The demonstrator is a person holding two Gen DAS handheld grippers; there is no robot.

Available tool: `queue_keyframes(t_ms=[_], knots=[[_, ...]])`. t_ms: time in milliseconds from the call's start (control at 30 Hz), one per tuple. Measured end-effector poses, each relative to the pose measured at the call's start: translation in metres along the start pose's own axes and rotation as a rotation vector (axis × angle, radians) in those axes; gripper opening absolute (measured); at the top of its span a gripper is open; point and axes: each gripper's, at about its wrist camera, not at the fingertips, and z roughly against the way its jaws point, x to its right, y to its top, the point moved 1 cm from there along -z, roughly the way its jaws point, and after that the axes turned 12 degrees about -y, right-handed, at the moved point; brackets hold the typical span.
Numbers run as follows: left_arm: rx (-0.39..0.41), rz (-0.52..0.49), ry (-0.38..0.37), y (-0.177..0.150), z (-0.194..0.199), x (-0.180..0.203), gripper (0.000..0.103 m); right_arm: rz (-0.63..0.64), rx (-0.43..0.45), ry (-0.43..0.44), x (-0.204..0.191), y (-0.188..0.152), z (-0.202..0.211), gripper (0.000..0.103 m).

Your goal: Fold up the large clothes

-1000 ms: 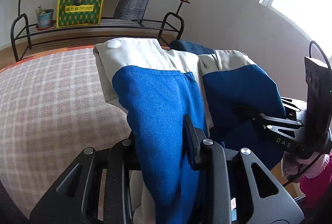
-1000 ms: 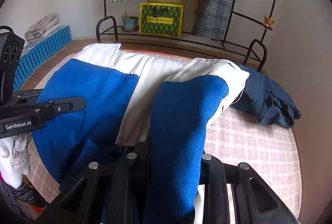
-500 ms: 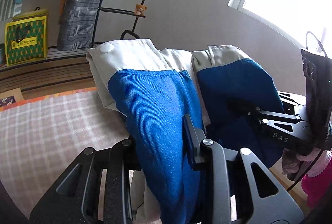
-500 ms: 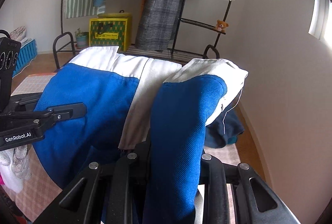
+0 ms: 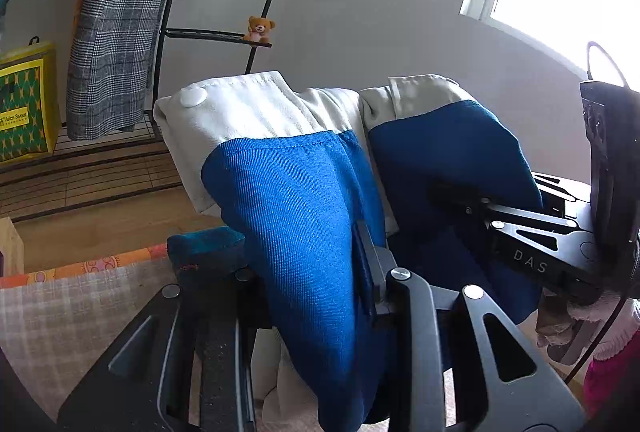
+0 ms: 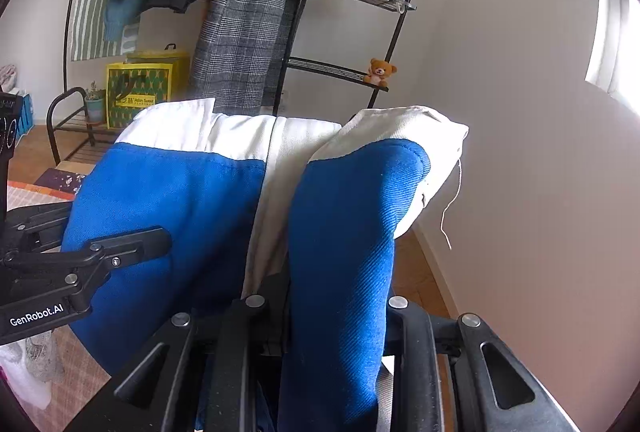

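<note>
The left gripper and right gripper are each clamping a fold of the blue-and-cream garment, which is draping forward over both, apparently hanging above the checked cover.

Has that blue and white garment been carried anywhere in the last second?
Yes. The blue and white garment has swung rightward: the yellow bag once behind it now sits at the left edge.
</note>
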Motion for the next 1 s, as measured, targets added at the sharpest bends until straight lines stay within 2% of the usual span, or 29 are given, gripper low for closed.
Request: queue_keyframes(t_ms=[100, 133, 167, 200, 233, 267, 333, 367, 433, 600, 800, 1000], knots=[[-0.054, 0.051, 0.071, -0.014, -0.032, -0.034, 0.030, -0.044, -0.046, 0.034, -0.001, -0.012, -0.048, 0.025], [-0.092, 0.073, 0.115, -0.019, -0.044, -0.048, 0.034, -0.033, -0.077, 0.023, -0.002, -0.018, -0.067, 0.028], [-0.141, 0.091, 0.177, -0.025, -0.056, -0.060, 0.039, 0.001, -0.117, -0.021, -0.005, -0.025, -0.085, 0.030], [-0.175, 0.117, 0.217, -0.031, -0.063, -0.071, 0.040, 0.047, -0.160, -0.095, -0.008, -0.033, -0.104, 0.037], [-0.167, 0.147, 0.220, -0.037, -0.063, -0.079, 0.044, 0.089, -0.209, -0.176, -0.008, -0.042, -0.121, 0.050], [-0.137, 0.161, 0.201, -0.040, -0.058, -0.083, 0.049, 0.110, -0.250, -0.236, -0.008, -0.049, -0.135, 0.055], [-0.108, 0.119, 0.229, -0.041, -0.051, -0.081, 0.060, 0.064, -0.266, -0.247, 0.001, -0.058, -0.144, 0.064], [-0.104, 0.094, 0.242, -0.041, -0.048, -0.079, 0.061, 0.021, -0.264, -0.247, 0.007, -0.060, -0.144, 0.066], [-0.096, 0.061, 0.250, -0.042, -0.039, -0.072, 0.061, -0.052, -0.256, -0.272, 0.022, -0.063, -0.142, 0.071], [-0.072, 0.017, 0.234, -0.037, -0.004, -0.052, 0.061, -0.187, -0.232, -0.293, 0.052, -0.063, -0.119, 0.071], [-0.019, -0.067, 0.231, -0.028, 0.067, -0.005, 0.061, -0.175, -0.183, -0.307, 0.053, -0.051, -0.062, 0.071], [0.017, -0.132, 0.214, -0.028, 0.145, 0.053, 0.061, -0.198, -0.123, -0.265, 0.057, -0.034, 0.018, 0.072]])
